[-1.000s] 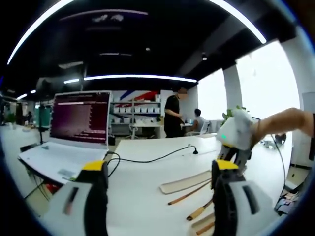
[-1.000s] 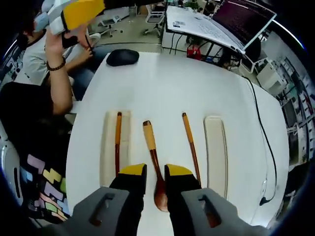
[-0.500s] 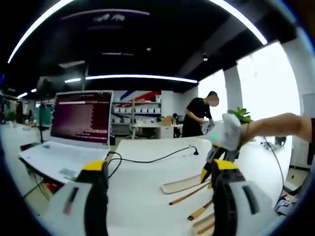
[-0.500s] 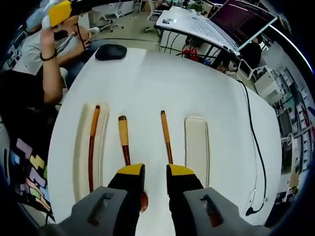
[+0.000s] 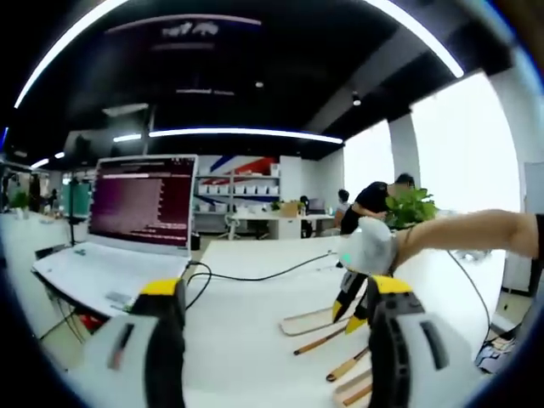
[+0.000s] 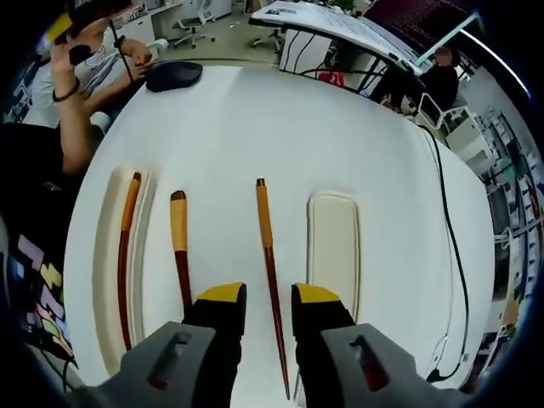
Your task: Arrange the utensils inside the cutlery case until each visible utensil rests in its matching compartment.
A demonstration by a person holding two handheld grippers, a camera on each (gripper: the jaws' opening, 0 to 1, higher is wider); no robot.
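Counter [image 6: 280, 127], white, carries two cream trays. The left tray [image 6: 109, 280] holds one wooden utensil [image 6: 126, 246]; the right tray [image 6: 333, 246] has nothing in it. Between them, on the bare surface, lie a spoon [image 6: 178, 246] and a chopstick [image 6: 270, 272]. The right tool [image 6: 261, 297] hangs above the chopstick, jaws apart; the left tool [image 5: 272, 293], raised, stands wide apart.
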